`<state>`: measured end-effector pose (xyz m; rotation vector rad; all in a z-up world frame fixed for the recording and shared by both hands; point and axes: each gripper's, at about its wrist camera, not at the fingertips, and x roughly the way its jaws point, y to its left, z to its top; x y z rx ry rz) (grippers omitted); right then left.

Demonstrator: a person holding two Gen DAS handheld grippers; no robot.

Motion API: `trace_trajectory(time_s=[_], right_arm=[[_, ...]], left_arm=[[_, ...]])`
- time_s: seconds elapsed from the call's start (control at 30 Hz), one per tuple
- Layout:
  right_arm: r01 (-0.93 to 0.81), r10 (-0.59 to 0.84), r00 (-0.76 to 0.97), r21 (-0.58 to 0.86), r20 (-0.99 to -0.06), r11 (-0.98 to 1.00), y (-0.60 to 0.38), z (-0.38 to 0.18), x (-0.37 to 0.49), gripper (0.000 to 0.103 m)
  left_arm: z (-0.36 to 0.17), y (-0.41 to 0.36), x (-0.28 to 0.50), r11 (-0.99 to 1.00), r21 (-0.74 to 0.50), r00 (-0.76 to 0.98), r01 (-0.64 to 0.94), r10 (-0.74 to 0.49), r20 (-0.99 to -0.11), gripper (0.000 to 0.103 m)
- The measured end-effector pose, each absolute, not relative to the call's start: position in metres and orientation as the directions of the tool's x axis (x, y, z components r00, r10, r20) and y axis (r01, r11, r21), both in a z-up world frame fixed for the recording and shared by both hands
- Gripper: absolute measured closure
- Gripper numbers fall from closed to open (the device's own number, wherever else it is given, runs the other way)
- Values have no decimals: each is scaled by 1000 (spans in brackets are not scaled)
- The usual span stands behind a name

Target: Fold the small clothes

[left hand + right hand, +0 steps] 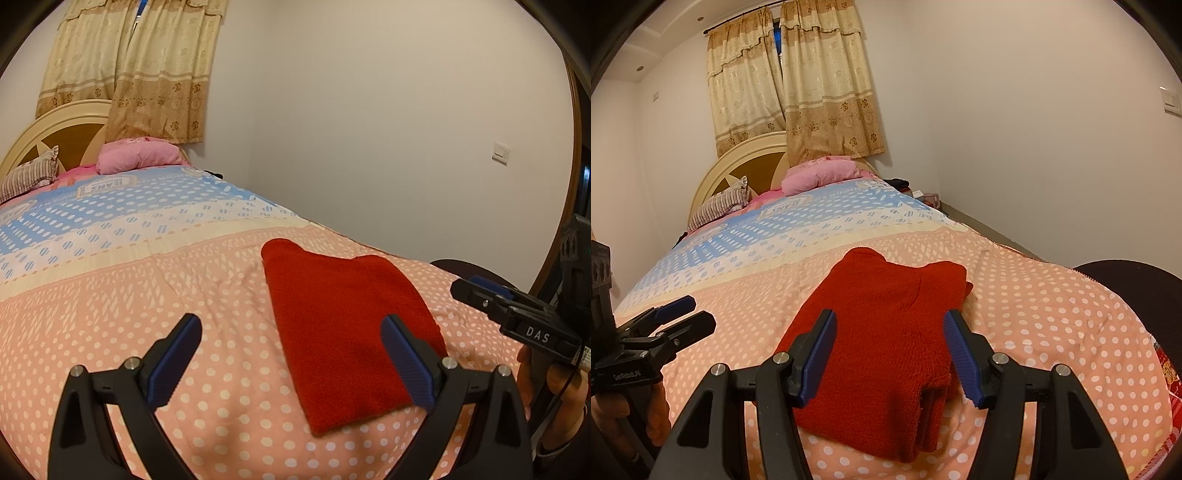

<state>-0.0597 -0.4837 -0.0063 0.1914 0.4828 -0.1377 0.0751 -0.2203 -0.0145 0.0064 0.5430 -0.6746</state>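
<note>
The folded red sweater (882, 354) lies lengthwise up the bed (1052, 314), dead ahead of the right tool (890, 362), nearer than the left tool (291, 362); both gape wide, empty.

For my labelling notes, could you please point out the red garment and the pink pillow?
red garment (882, 347): right wrist view, middle of the folded top layer.
pink pillow (142, 155): left wrist view, middle of its front face.
</note>
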Motion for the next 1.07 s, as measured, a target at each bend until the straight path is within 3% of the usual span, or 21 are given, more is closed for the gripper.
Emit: trace_trajectory(time_s=[1.07], right_arm=[[187,-102,888,149,-449,971,-483,-4,-65,42]], left_arm=[[-7,-231,59,773,-92,675,628,-600,-430,0]])
